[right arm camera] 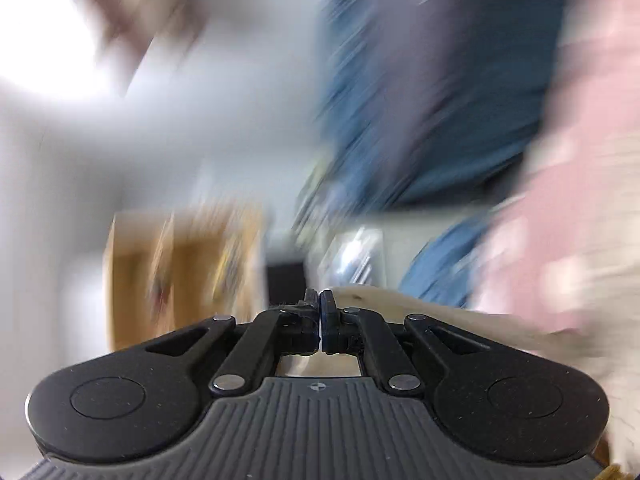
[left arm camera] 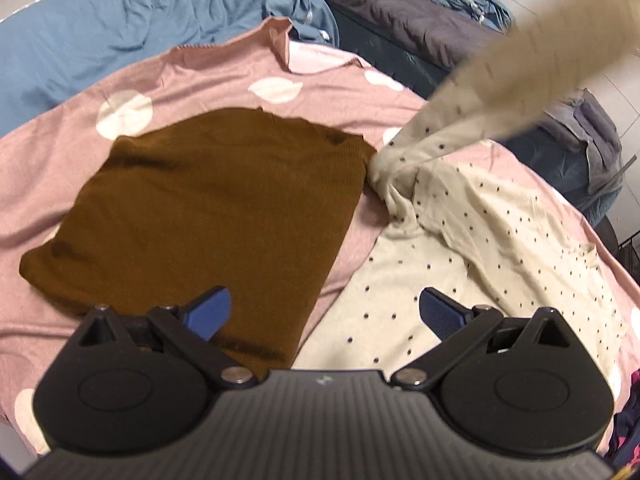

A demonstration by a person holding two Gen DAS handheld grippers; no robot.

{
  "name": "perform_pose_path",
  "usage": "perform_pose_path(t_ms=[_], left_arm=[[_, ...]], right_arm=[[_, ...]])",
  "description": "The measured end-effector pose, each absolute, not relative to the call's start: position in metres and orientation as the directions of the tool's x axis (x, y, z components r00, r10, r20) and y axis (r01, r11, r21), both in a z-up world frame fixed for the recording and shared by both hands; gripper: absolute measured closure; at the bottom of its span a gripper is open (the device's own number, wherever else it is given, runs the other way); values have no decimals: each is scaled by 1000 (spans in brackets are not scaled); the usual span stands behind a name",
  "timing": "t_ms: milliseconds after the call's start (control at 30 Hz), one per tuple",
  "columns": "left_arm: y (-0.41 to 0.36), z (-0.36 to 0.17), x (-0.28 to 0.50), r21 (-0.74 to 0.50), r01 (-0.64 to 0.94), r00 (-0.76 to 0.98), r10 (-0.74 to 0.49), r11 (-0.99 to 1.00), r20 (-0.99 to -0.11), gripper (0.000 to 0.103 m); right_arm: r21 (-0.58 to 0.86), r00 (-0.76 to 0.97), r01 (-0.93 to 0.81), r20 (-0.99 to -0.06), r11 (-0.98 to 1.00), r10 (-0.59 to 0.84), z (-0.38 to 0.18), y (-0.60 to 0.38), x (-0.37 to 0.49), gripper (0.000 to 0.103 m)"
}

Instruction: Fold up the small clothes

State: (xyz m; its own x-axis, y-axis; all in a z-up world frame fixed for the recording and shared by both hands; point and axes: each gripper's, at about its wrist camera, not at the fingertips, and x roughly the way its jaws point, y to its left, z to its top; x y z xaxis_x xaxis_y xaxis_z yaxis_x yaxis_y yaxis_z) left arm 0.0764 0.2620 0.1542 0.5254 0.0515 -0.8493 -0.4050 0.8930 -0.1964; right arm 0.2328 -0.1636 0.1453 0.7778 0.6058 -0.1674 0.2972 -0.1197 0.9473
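A brown garment lies folded flat on the pink spotted bedspread. To its right a cream dotted garment lies rumpled. One end of it rises as a blurred taut strip toward the upper right. My left gripper hovers open over the near edges of both garments, with nothing between its blue pads. The right wrist view is heavily smeared. In it my right gripper is shut, and cream cloth trails from its fingertips to the right.
Blue bedding and a dark grey quilt are heaped beyond the bedspread. More grey-blue clothes sit at the right edge, and dark patterned clothes at the lower right. A blurred wooden shelf shows in the right wrist view.
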Motion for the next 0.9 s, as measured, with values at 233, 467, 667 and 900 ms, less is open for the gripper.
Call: perform_pose_path(t_ms=[233,467,667,900], left_arm=[[252,140,78,-174,-359,481,22,917,-876,1],[239,135,89,-171,-317,462,-6,933,-887,1],[231,133,91,-161,-297,445,-13,941,-895,1],[225,132,92,-162,-271,431,-31,949,-902,1]], right_arm=[[704,782,622,-581,-344,224,10,-298,68,100],[717,807,590,-528,-371,263,-10,-316,40,100],[732,816,579,-519,-360,256,15,-323,40,100],[622,703,698,-691,-356,170,13,-334,12,99]])
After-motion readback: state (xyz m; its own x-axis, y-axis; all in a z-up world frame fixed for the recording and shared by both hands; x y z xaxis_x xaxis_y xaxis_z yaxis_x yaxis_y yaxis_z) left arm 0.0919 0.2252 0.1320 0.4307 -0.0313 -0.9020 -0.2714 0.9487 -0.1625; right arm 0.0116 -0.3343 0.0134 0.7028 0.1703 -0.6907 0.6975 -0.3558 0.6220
